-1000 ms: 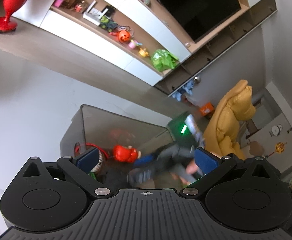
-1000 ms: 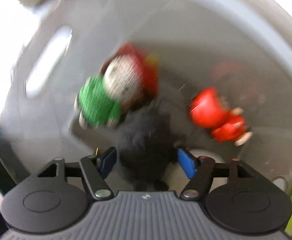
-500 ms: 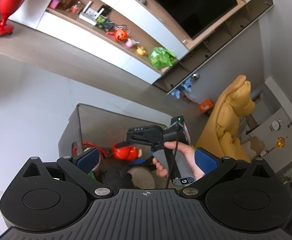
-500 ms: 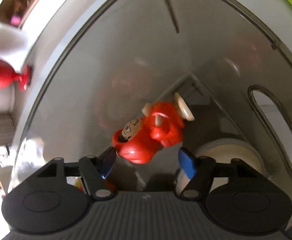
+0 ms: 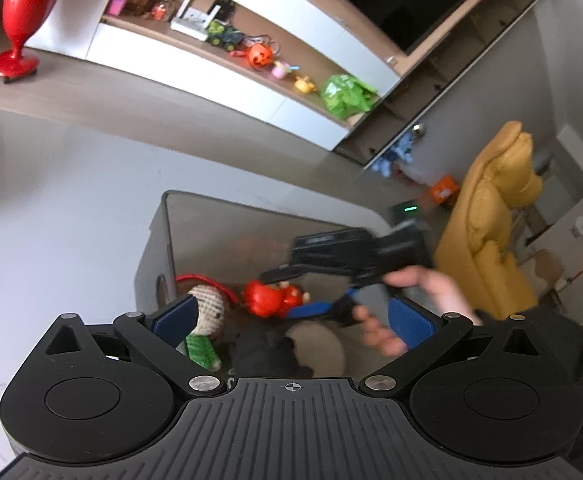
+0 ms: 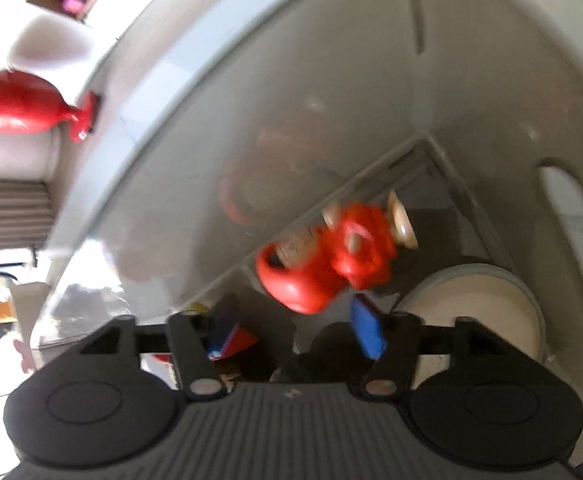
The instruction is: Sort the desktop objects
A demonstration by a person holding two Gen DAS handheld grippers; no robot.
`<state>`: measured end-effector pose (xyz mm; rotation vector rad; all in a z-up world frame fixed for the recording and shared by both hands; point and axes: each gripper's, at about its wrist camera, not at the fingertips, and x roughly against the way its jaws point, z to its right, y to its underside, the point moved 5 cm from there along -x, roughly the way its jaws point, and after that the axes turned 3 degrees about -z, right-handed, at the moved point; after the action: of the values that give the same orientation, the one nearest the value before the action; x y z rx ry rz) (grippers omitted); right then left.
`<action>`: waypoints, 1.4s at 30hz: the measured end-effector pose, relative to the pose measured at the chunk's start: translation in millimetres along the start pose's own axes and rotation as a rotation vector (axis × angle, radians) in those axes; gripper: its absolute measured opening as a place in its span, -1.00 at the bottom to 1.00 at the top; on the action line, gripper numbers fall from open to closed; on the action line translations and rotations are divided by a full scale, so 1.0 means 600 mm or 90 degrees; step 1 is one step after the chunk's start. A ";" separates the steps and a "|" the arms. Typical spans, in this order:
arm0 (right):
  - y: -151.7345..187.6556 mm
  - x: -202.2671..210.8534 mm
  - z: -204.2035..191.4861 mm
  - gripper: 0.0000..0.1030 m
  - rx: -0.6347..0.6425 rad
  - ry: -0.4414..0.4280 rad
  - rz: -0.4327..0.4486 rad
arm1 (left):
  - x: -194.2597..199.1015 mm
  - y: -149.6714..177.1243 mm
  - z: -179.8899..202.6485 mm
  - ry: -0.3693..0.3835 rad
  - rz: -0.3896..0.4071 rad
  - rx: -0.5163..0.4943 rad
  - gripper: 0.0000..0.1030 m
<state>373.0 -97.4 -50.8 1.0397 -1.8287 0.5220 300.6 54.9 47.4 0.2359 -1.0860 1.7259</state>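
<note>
The right gripper point(image 5: 311, 292), a blur low in the grey bin point(image 5: 227, 220) a second ago in the left wrist view, now reaches in from the right in a person's hand point(image 5: 423, 300), its jaws opening with nothing between them. In its own view the black plush, then between its pads, is gone from them, and the green-bodied doll has left the frame. The red figure point(image 6: 323, 264) now lies just ahead of its fingertips, beside the cream disc point(image 6: 475, 308).
</note>
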 end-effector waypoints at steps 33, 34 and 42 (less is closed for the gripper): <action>-0.032 0.100 0.191 -0.67 0.331 -0.006 0.287 | -0.073 -0.005 -0.101 -0.189 -0.082 0.157 -0.45; -0.025 0.096 0.184 -0.66 0.348 0.016 0.301 | -0.072 -0.011 -0.103 -0.193 -0.078 0.157 -0.45; -0.007 0.086 0.178 -0.74 0.376 0.044 0.333 | -0.065 -0.021 -0.101 -0.217 -0.067 0.142 -0.45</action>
<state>310.8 -198.4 -56.4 0.8802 -1.9269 1.4600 348.1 75.9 -4.2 0.7369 -1.0985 1.7504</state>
